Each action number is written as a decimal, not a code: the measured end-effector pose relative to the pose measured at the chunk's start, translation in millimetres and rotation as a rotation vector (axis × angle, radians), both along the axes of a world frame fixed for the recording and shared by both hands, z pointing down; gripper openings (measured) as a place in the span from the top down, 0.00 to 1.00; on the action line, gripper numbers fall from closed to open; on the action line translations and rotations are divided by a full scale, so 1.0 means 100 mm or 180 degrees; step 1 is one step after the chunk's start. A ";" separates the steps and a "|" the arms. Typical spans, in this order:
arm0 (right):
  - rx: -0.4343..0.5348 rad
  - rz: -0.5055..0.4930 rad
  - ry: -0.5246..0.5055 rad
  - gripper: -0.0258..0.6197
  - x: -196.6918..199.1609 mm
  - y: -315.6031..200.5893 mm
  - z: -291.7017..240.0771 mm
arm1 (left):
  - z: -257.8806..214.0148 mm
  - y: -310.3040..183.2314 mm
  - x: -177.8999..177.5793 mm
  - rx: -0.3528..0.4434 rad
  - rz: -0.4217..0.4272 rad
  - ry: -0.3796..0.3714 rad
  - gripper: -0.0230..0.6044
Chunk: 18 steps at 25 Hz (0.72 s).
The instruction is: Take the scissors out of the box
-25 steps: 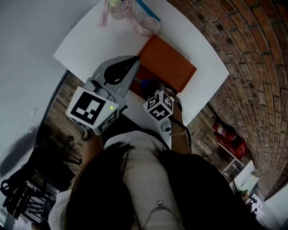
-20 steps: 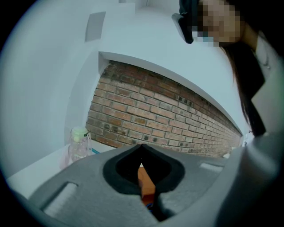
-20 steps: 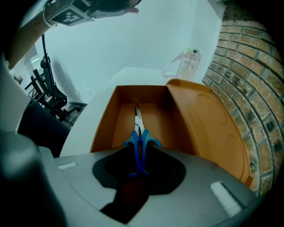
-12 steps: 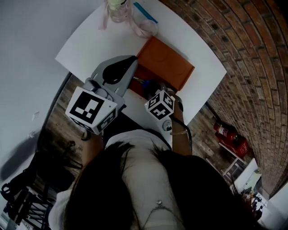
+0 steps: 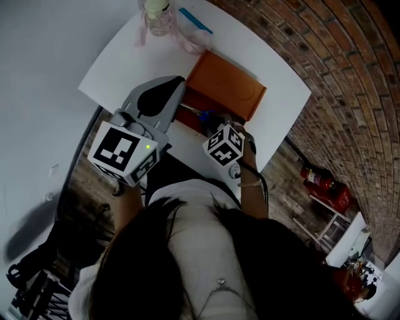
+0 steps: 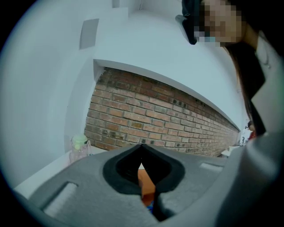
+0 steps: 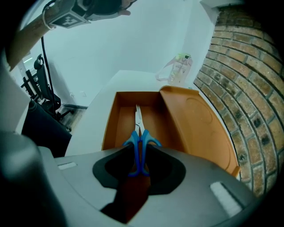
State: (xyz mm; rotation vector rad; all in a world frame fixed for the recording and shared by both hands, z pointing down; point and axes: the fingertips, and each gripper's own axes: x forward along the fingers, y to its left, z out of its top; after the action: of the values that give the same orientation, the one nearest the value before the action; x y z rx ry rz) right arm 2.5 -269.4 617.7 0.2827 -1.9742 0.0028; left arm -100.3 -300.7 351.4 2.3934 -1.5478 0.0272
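An orange box (image 7: 111,126) stands open on the white table (image 5: 137,59), its lid (image 7: 197,119) leaning toward the brick wall. Scissors (image 7: 139,119) with blue handles lie inside, blades pointing away from me. My right gripper (image 7: 141,148) points steeply down into the box, and its jaws are closed against the blue handle loops. In the head view, the right gripper (image 5: 211,122) sits over the box (image 5: 222,84), and a bit of blue handle (image 5: 205,115) shows. My left gripper (image 5: 181,81) hovers above the box's left side, shut and holding nothing (image 6: 141,145).
A clear bottle (image 5: 156,14) with a pale cap and a plastic bag holding a blue strip (image 5: 195,19) sit at the table's far end. A brick wall (image 7: 248,88) runs along the right. A red fire extinguisher (image 5: 322,184) stands on the floor.
The left gripper has lifted slightly. The right gripper stays down in the box at the scissors' handles.
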 end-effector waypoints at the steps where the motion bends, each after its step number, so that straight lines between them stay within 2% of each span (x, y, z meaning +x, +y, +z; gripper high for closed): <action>1: 0.0012 0.0016 -0.0005 0.81 0.01 0.00 -0.01 | 0.00 0.02 0.00 0.0000 0.0004 -0.0013 0.96; 18: 0.0228 0.0416 -0.0168 0.81 0.15 0.06 -0.26 | -0.20 0.28 0.12 0.0077 0.0155 -0.0177 0.96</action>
State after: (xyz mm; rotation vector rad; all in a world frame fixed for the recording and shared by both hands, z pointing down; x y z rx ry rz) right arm 17.4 -263.3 591.9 0.4624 -2.0076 0.0242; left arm -88.1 -273.1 331.2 2.4687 -1.5218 0.0866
